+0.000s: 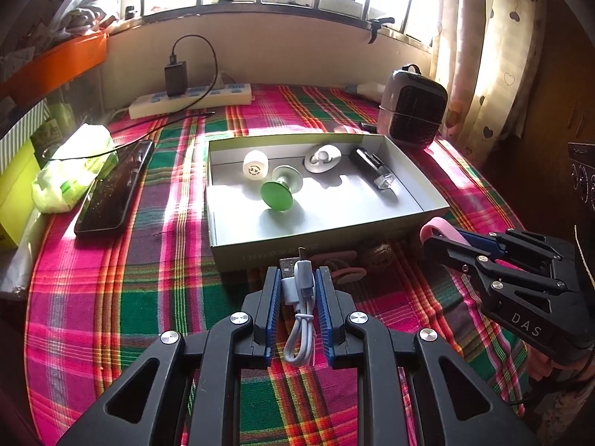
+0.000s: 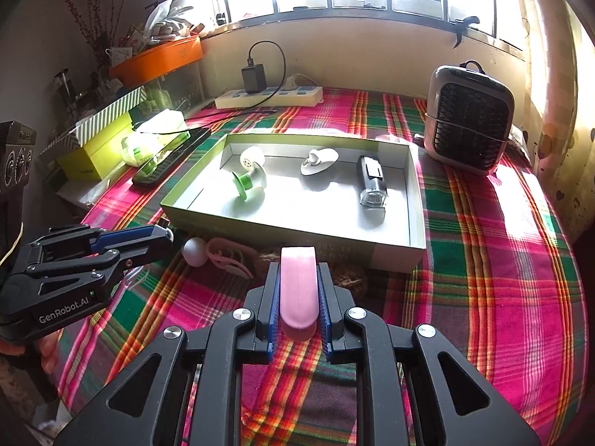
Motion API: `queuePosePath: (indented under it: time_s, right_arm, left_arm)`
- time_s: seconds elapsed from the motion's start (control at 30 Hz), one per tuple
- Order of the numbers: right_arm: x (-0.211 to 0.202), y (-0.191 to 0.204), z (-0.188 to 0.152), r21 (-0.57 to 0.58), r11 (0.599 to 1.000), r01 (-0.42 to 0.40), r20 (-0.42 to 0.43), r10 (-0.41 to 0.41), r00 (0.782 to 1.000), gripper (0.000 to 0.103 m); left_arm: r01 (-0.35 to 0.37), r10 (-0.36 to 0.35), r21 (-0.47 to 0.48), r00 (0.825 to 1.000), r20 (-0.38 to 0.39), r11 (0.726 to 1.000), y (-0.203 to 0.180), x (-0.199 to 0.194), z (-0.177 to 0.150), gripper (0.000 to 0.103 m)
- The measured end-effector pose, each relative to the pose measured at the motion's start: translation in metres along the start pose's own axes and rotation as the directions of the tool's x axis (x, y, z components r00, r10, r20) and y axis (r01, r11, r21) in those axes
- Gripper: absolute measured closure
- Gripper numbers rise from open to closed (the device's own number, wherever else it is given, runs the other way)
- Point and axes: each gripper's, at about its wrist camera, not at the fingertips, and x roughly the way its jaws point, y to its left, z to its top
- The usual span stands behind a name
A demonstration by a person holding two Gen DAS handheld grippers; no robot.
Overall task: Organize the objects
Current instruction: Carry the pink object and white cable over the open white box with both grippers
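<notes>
Left wrist view: left hand-held gripper [image 1: 297, 290] clenched on white USB cable [image 1: 299, 297], frame centre. Right hand-held gripper [image 2: 298, 293] grasping pink clip [image 2: 298, 290]. Advise clearing near wall of box [image 1: 427, 219], mid-frame, before release; keep dangling cable loop off rim.

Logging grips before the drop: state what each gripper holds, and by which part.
Left gripper: coiled white USB cable, clamped across the bundle near its plugs. Right gripper: pink clip, pinched along its flat sides.

A plaid-covered table [image 1: 156, 297] is stretching out ahead of my hand-held gripper. A shallow open box [image 1: 372, 238] is sitting just beyond it, a phone [image 1: 111, 193] and tissue pack [image 1: 70, 171] lying off left, a small heater [image 1: 412, 107] standing far right, a power strip [image 1: 193, 102] resting farthest back.
</notes>
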Motion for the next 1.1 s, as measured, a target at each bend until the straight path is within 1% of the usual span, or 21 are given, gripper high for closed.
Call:
queuePosePath:
  time_s: [0.2, 0.37, 0.47, 0.57, 0.8, 1.1]
  right_arm:
    - [0.007, 0.002, 0.015, -0.006, 1.000, -0.017, 0.002, 0.017, 1.000, 0.084]
    - [0.018, -0.001, 0.032, -0.001, 0.999, -0.033, -0.008, 0.033, 0.999, 0.084]
    - [0.025, -0.001, 0.043, -0.005, 1.000, -0.029, -0.008, 0.029, 1.000, 0.084]
    - [0.033, 0.002, 0.054, -0.022, 0.999, -0.027, -0.007, 0.027, 1.000, 0.084]
    - [0.058, 0.001, 0.079, -0.037, 0.999, -0.035, -0.032, 0.034, 0.999, 0.084]
    - [0.090, -0.003, 0.100, -0.038, 0.998, -0.046, -0.078, 0.043, 0.996, 0.084]
  left_arm:
    - [0.003, -0.003, -0.011, 1.000, 0.015, 1.000, 0.005, 0.003, 0.014, 0.086]
    - [0.002, -0.002, -0.024, 1.000, 0.011, 1.000, 0.011, 0.011, 0.024, 0.086]
    - [-0.001, 0.001, -0.025, 1.000, 0.018, 1.000, 0.013, 0.016, 0.030, 0.086]
    - [0.005, -0.005, -0.045, 1.000, 0.002, 0.999, 0.017, 0.025, 0.036, 0.086]
    - [-0.005, 0.004, -0.058, 1.000, -0.008, 0.998, 0.025, 0.040, 0.044, 0.086]
    - [-0.018, 0.016, -0.066, 1.000, -0.022, 0.998, 0.030, 0.055, 0.052, 0.086]
